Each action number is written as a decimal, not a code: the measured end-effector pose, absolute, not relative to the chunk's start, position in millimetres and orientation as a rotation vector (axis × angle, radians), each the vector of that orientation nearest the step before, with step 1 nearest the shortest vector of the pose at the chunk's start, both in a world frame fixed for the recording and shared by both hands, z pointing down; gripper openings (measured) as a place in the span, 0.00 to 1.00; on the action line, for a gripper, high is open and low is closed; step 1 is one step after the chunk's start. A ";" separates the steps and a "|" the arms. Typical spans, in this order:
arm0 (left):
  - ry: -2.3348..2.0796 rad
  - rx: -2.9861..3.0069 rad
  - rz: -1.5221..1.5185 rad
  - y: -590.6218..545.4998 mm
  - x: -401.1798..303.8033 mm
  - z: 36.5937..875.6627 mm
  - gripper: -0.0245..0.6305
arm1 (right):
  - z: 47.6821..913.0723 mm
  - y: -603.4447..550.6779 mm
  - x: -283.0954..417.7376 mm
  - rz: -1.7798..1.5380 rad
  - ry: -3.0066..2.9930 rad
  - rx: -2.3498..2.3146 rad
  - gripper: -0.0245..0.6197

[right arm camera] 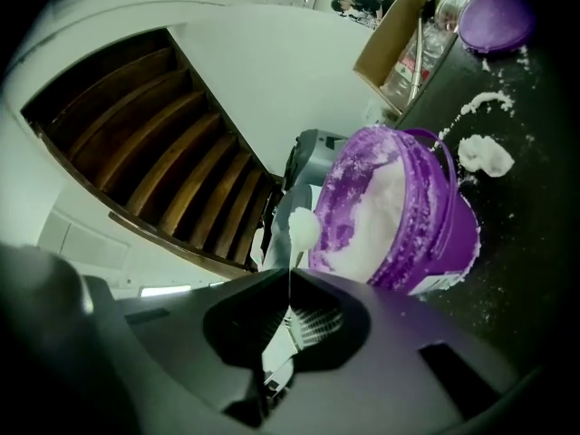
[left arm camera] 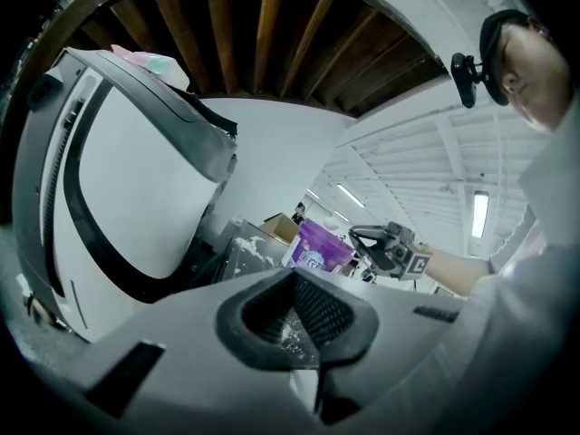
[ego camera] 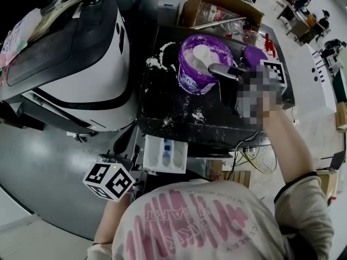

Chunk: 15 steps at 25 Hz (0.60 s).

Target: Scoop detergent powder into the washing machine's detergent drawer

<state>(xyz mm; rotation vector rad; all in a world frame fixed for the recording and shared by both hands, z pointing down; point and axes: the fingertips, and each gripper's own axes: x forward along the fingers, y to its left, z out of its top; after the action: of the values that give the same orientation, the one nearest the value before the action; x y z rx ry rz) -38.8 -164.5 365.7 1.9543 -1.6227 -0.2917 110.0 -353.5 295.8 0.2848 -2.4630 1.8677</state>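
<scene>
A purple detergent tub (ego camera: 198, 64), full of white powder, stands open on the black table (ego camera: 179, 115). My right gripper (ego camera: 219, 69) hovers at the tub's right rim. It is shut on the thin handle of a white scoop (right arm camera: 304, 227), whose bowl sits beside the tub (right arm camera: 408, 207) in the right gripper view. The white detergent drawer (ego camera: 165, 155) is pulled open below the table's front edge. My left gripper (ego camera: 133, 184) is low at the left, just left of the drawer. Its jaws (left arm camera: 304, 311) look shut with only powder specks on the pads.
The washing machine (ego camera: 81, 64) fills the left side. The purple lid (ego camera: 254, 54) lies behind my right gripper. Spilled powder (ego camera: 154, 63) dots the table left of the tub. A cardboard box (ego camera: 217, 7) stands behind the table. People sit far off at the top right.
</scene>
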 end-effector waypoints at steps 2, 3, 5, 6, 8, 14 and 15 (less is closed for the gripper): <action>-1.616 1.959 -0.306 -163.9 -30.9 362.7 0.04 | 291.1 -349.9 110.2 1.887 -2.489 0.263 0.04; -1.612 1.963 -0.313 -163.0 -26.8 360.9 0.04 | 287.8 -347.2 110.8 1.894 -2.503 0.253 0.04; -1.607 1.975 -0.316 -160.0 -19.3 357.0 0.04 | 280.2 -341.1 112.8 1.915 -2.533 0.232 0.04; -1.606 1.981 -0.316 -158.1 -16.0 355.3 0.04 | 276.6 -337.6 114.4 1.924 -2.549 0.224 0.04; -1.606 1.991 -0.318 -154.5 -10.7 352.7 0.04 | 270.9 -330.7 118.3 1.925 -2.587 0.219 0.04; -1.630 1.984 -0.334 -151.3 -2.1 350.3 0.04 | 274.8 -308.4 130.1 1.998 -2.634 0.195 0.04; -1.629 1.980 -0.343 -151.4 -1.0 349.3 0.04 | 278.0 -303.9 132.0 2.020 -2.630 0.193 0.04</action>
<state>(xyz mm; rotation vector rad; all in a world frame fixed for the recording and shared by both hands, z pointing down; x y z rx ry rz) -1.0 -151.4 349.3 1.9802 -1.6289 -0.3433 132.0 -303.9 278.0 0.1929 -2.6300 2.0197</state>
